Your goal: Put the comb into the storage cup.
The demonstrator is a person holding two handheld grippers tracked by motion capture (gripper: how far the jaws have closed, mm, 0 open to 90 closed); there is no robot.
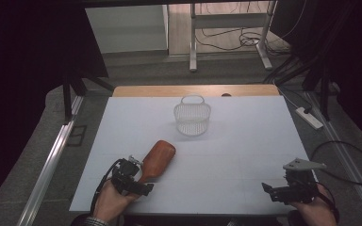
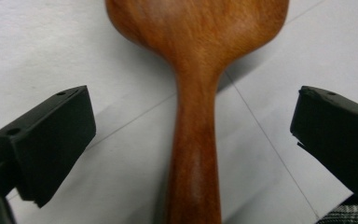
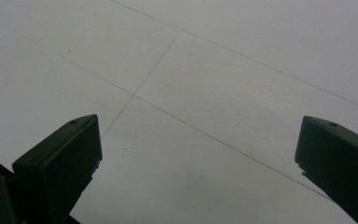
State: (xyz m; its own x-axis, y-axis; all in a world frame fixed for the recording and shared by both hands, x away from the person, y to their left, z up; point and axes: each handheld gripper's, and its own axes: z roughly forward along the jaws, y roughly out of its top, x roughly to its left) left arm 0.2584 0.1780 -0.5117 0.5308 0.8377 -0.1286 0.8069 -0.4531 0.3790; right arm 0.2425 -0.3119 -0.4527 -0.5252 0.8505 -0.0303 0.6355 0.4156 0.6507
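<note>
While left gripper (image 2: 193, 135) straddles wooden spoon (image 2: 196, 93) unclamped, right gripper (image 3: 200, 154) gapes, basket (image 1: 192, 118) beyond.

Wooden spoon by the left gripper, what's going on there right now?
The left gripper sits over the handle of the wooden spoon, jaws open on either side and not touching it, so nothing is grasped yet. The spoon lies flat on the white table. The right gripper is open and empty at the near right. A white mesh basket stands farther back.
</note>
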